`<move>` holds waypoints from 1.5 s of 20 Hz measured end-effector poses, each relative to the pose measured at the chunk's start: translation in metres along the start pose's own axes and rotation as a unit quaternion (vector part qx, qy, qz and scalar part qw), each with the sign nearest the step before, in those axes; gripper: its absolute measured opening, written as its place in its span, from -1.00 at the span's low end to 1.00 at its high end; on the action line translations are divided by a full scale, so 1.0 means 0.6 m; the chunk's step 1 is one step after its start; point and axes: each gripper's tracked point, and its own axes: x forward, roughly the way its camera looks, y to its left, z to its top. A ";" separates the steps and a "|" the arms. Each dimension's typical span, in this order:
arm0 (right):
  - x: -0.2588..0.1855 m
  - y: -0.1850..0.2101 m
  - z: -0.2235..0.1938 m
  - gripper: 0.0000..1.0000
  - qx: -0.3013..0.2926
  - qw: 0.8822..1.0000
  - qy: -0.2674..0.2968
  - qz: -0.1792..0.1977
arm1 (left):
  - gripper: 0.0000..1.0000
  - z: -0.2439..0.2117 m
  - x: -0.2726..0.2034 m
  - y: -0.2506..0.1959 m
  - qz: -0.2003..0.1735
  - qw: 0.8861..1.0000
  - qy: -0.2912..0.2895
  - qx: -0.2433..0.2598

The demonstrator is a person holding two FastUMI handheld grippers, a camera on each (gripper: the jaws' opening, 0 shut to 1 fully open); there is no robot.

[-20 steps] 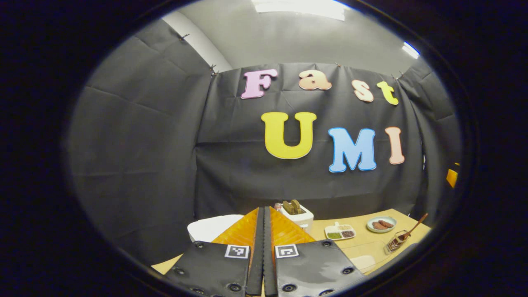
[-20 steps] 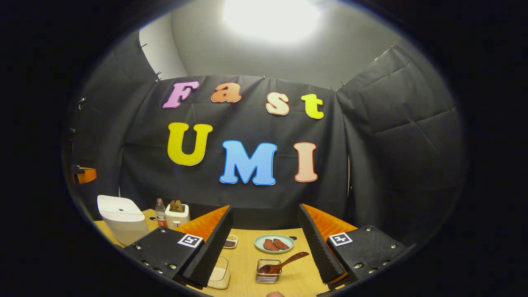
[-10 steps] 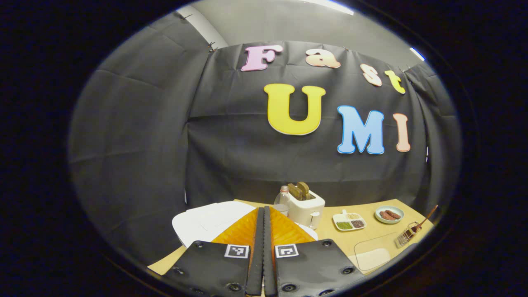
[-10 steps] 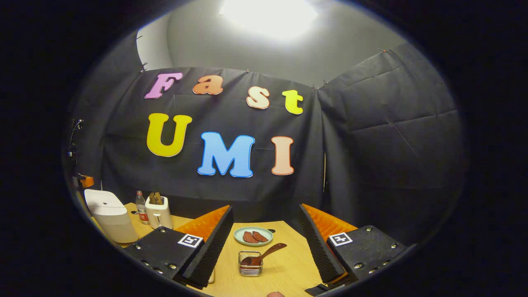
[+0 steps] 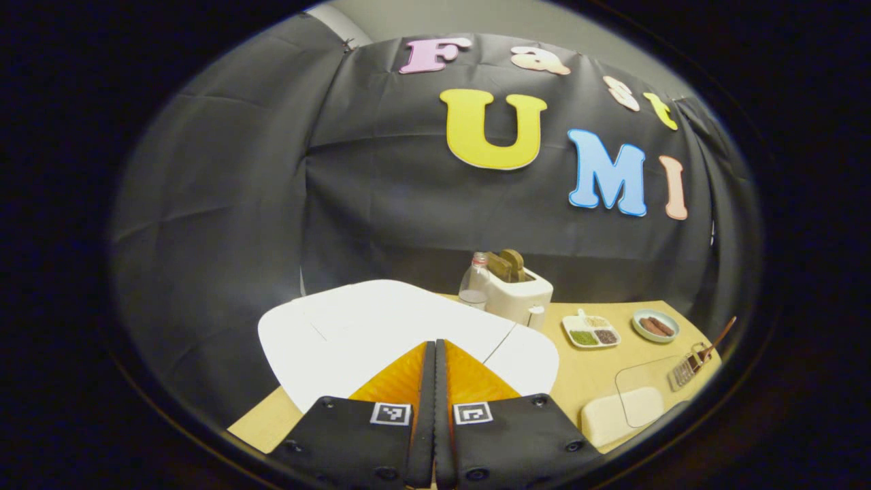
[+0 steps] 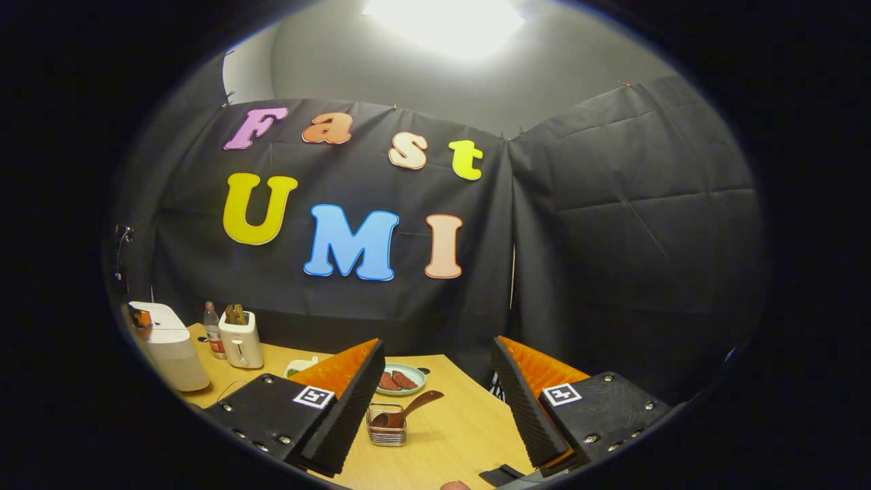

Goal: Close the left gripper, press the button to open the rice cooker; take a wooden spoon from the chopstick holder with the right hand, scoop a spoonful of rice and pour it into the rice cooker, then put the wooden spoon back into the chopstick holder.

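Note:
The white rice cooker has its lid down, and my left gripper hangs shut and empty just above that lid. The same rice cooker stands at the table's far left in the right gripper view, with the left gripper at its top. A wooden spoon leans in the wire chopstick holder. My right gripper is open, with the holder between and beyond its fingers. The holder and spoon sit far right in the left gripper view. A clear container of rice lies near the front edge.
A toaster with bread and a water bottle stand behind the cooker. A divided white dish of grains and a plate with brown pieces sit mid-table. The black booth wall closes off the back and both sides of the wooden table.
My left gripper has come down and closer to the rice cooker's lid, staying shut. My right gripper has swung right, so the holder and spoon slid left between its fingers.

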 end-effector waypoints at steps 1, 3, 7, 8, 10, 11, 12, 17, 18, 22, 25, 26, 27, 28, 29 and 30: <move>0.000 -0.002 0.003 0.91 -0.001 1.000 -0.004 -0.001 | -0.82 -0.011 0.003 0.001 0.001 1.000 0.007 -0.001; -0.001 -0.002 0.000 0.91 -0.001 1.000 -0.004 0.001 | -0.82 -0.012 0.007 0.002 0.003 1.000 0.002 0.002; 0.004 -0.002 -0.013 0.91 0.004 1.000 0.004 0.009 | -0.81 0.000 0.004 0.004 0.016 1.000 0.003 0.016; 0.005 -0.002 -0.016 0.91 0.007 1.000 0.005 0.014 | -0.81 0.020 0.000 0.005 0.023 0.999 -0.011 0.029; 0.012 0.000 -0.017 0.92 0.010 1.000 0.005 0.021 | -0.81 0.070 -0.017 0.006 0.035 0.997 -0.044 0.045; 0.017 0.002 -0.014 0.91 0.013 1.000 0.003 0.025 | -0.80 0.097 -0.031 0.010 0.043 0.996 -0.063 0.047; 0.020 0.004 -0.014 0.91 0.017 0.999 0.002 0.031 | -0.82 0.127 -0.044 0.014 0.055 0.994 -0.085 0.049; 0.055 0.014 -0.014 0.91 0.035 0.998 0.000 0.059 | -0.82 0.220 -0.122 0.007 0.076 0.984 -0.154 0.037; 0.063 0.016 -0.016 0.92 0.040 0.997 0.000 0.065 | -0.75 0.228 -0.146 -0.001 0.076 0.984 -0.161 0.030; 0.095 0.016 -0.027 0.91 0.059 0.995 0.002 0.085 | 0.55 0.268 -0.206 -0.022 0.088 0.976 -0.198 0.027; 0.123 0.009 -0.044 0.92 0.073 0.993 0.010 0.094 | 0.82 0.279 -0.255 -0.055 0.083 0.973 -0.213 0.022; 0.133 0.008 -0.051 0.91 0.075 0.992 0.013 0.096 | 0.89 0.281 -0.272 -0.064 0.083 0.972 -0.218 0.018; 0.145 0.005 -0.059 0.91 0.077 0.992 0.017 0.097 | 0.92 0.284 -0.291 -0.072 0.083 0.971 -0.224 0.012; 0.155 0.005 -0.069 0.91 0.080 0.992 0.022 0.100 | 0.92 0.283 -0.306 -0.084 0.078 0.970 -0.230 0.007; 0.165 0.007 -0.080 0.91 0.083 0.991 0.030 0.104 | 0.92 0.283 -0.324 -0.098 0.074 0.969 -0.235 0.008; 0.176 0.007 -0.093 0.91 0.088 0.990 0.038 0.106 | 0.90 0.280 -0.345 -0.111 0.074 0.968 -0.240 0.013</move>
